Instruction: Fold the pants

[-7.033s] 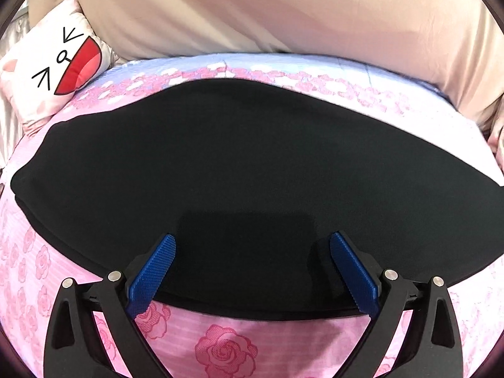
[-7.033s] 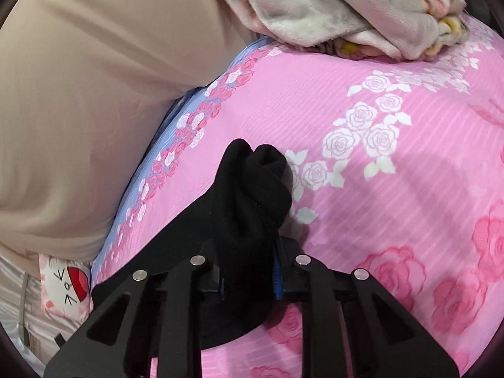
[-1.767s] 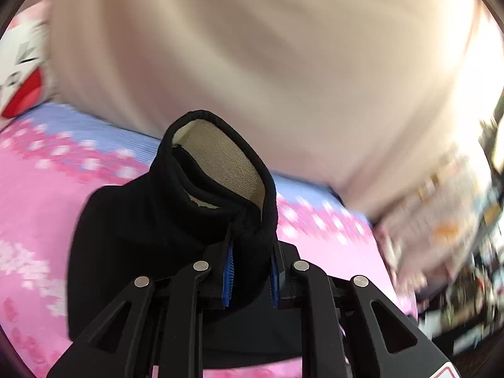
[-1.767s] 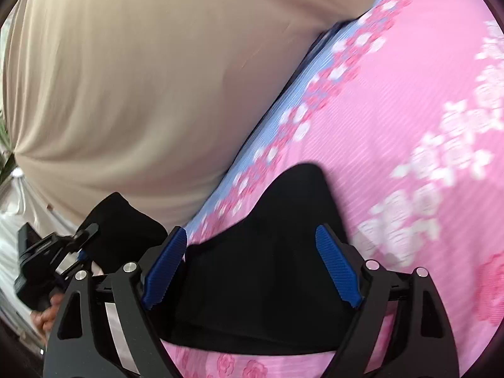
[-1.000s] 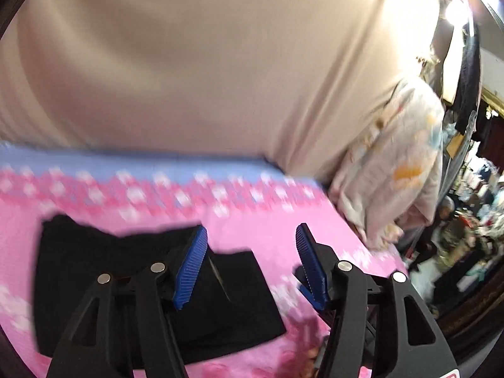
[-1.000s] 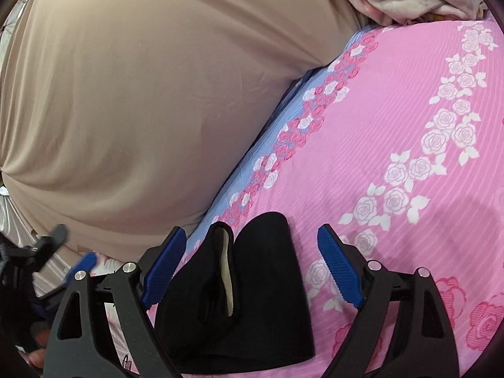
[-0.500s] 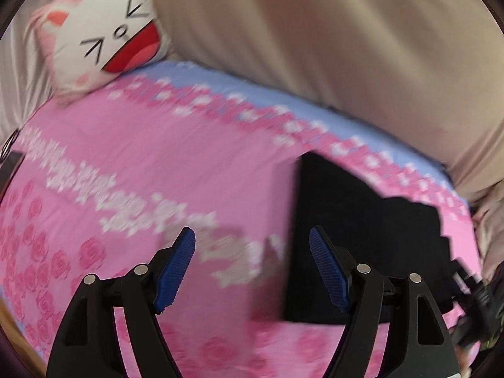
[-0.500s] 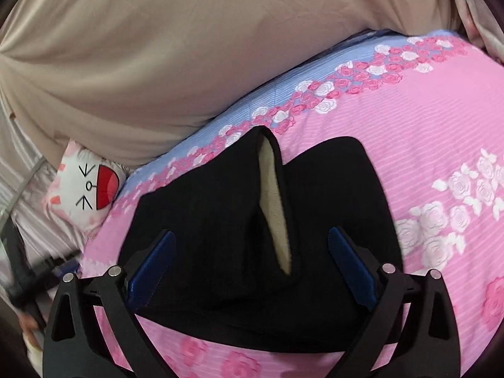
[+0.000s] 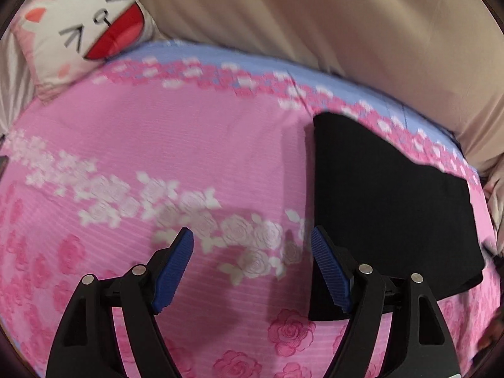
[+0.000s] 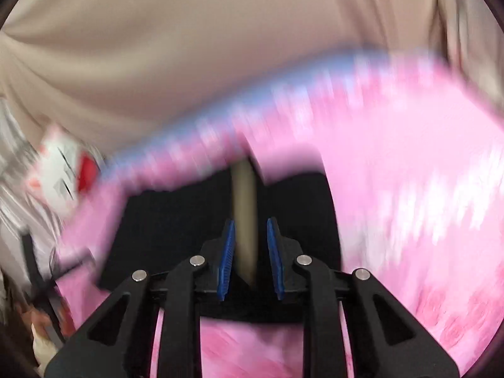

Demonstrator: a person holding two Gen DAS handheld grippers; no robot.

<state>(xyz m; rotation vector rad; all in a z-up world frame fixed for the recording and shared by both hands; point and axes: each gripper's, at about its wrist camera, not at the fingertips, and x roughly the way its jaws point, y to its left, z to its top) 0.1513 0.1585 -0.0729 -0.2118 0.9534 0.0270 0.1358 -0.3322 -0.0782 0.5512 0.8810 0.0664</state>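
The black pants [image 9: 390, 195] lie folded into a compact rectangle on the pink rose bedspread [image 9: 157, 145], at the right of the left wrist view. My left gripper [image 9: 252, 264] is open and empty, above bare bedspread just left of the pants. In the blurred right wrist view my right gripper [image 10: 251, 245] has closed in on a raised fold of the pants [image 10: 176, 226], whose beige lining [image 10: 244, 208] stands between the blue pads [image 10: 227, 252]. A narrow gap shows beside each pad.
A white cat-face pillow [image 9: 82, 28] sits at the far left corner of the bed. A beige curtain [image 9: 315, 15] hangs along the far side. The bedspread's blue border [image 9: 220, 56] runs under it.
My right gripper has narrowed from wide open to close around the raised fold of the pants while swinging fast. My left gripper has drifted slightly, still open left of the pants.
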